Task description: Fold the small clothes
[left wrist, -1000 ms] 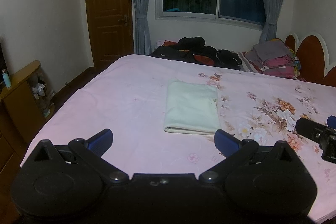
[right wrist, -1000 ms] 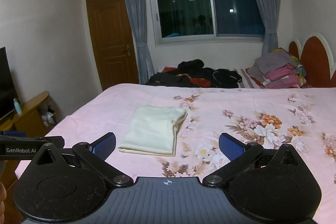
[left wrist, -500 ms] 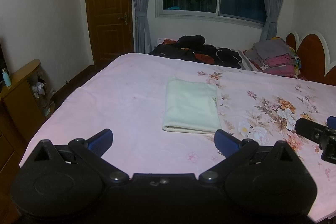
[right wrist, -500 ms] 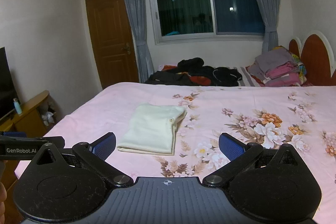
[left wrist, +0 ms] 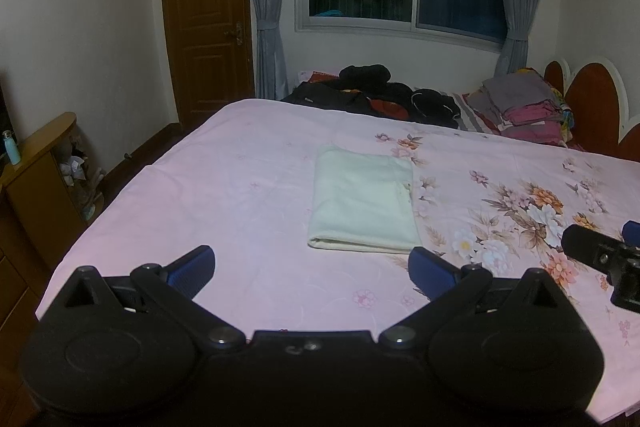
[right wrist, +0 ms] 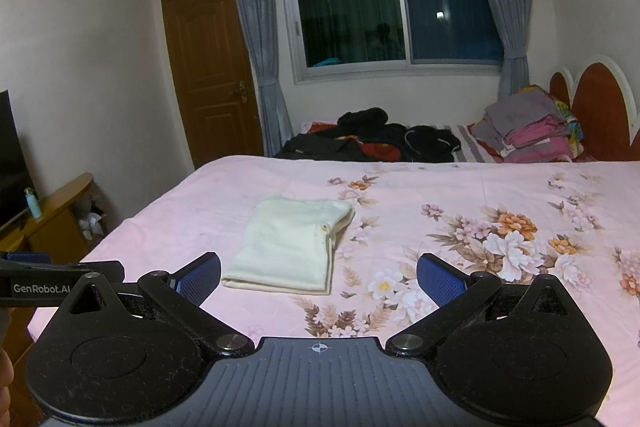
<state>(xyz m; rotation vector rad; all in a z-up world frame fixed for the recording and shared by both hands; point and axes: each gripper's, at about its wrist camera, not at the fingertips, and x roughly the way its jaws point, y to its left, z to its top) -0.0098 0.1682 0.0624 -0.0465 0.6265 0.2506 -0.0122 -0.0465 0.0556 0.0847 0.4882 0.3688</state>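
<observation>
folded cream garment [left wrist: 362, 205] lay flat on the pink floral bedsheet [left wrist: 248, 195], toward its middle. left gripper [left wrist: 312, 269] and right gripper [right wrist: 319, 277] hovered above the sheet's near edge, jaws spread wide, holding nothing, clear of the garment. dark clothes pile [right wrist: 372, 141] and stacked folded laundry [right wrist: 528, 127] sat at the far side.
</observation>
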